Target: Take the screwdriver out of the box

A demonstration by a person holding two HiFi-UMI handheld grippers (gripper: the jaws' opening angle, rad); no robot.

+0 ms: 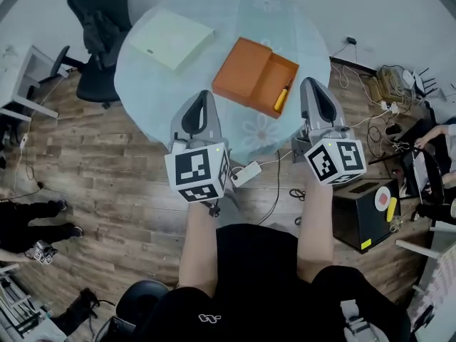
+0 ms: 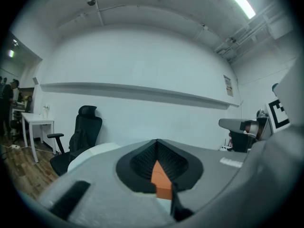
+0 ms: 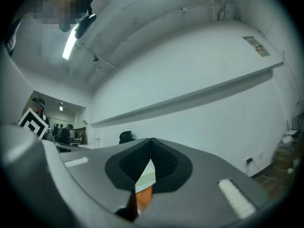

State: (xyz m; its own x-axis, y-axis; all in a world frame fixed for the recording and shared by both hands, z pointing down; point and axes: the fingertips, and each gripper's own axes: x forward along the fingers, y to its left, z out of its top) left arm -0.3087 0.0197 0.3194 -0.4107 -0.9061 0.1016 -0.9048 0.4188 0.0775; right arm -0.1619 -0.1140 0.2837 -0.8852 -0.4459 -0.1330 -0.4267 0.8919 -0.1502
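An open orange box (image 1: 246, 68) lies on the round pale table (image 1: 139, 84), its tray side to the right. A screwdriver (image 1: 282, 97) with a yellow handle lies in the tray near its right wall. My left gripper (image 1: 204, 93) hovers over the table's near edge, left of the box, jaws shut and empty. My right gripper (image 1: 311, 82) is just right of the tray, close to the screwdriver, and also looks shut and empty. In the left gripper view the left gripper (image 2: 157, 141) shows the orange box (image 2: 161, 180) through the slit below its tips. The right gripper (image 3: 152, 139) shows a strip of orange below too.
A flat pale green box (image 1: 171, 39) lies at the table's far left. A black office chair (image 1: 98, 27) stands beyond it. A white adapter (image 1: 246, 173) with its cable lies on the wooden floor by the table. A black case (image 1: 363, 212) and tangled cables (image 1: 388, 91) are at the right.
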